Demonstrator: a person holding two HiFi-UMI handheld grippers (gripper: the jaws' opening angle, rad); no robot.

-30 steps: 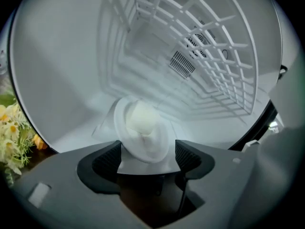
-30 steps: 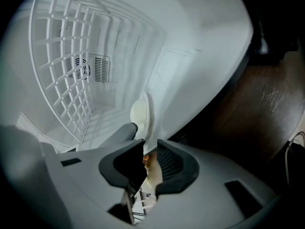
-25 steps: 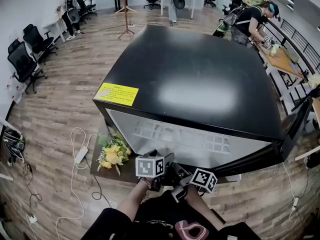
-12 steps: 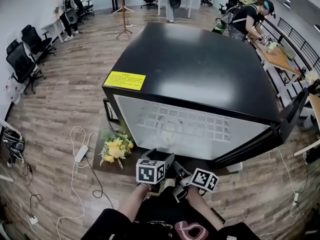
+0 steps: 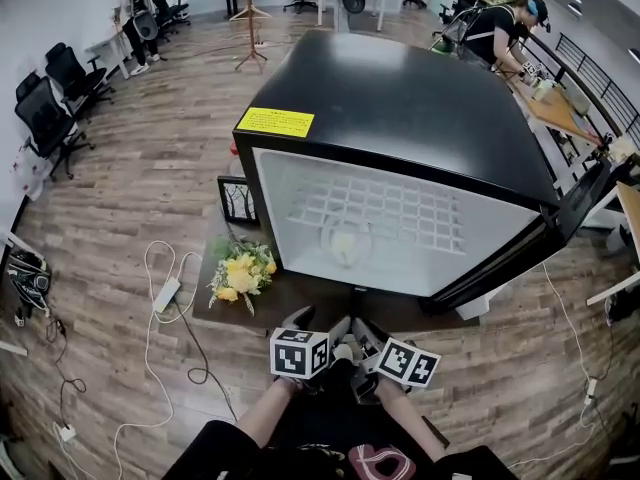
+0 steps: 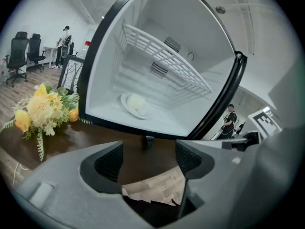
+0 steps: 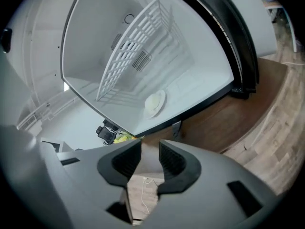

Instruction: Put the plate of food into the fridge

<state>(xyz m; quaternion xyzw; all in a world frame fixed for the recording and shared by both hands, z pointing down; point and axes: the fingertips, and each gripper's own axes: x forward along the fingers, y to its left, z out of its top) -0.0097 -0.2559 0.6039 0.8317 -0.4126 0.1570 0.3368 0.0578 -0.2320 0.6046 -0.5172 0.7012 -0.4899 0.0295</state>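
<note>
Overhead, the head view alone shows the top of the one black fridge (image 5: 400, 108), with its single yellow label (image 5: 275, 121), its door (image 5: 588, 203) swung wide and a framed picture (image 5: 238, 200) at its side. One plate of food (image 5: 345, 246) sits on the fridge floor under one wire shelf (image 5: 385, 213). One bunch of flowers (image 5: 243, 273) lies on the wooden platform (image 5: 300, 298). Two grippers are low in the frame, the left gripper (image 5: 318, 324) and the right gripper (image 5: 368, 340).

The left gripper view looks straight into the fridge. It shows the plate and the flowers, and its jaws stand wide apart and empty.

The right gripper view barely catches the flowers. Its jaws have just been opening and hold nothing, with a narrower gap between them.
</note>
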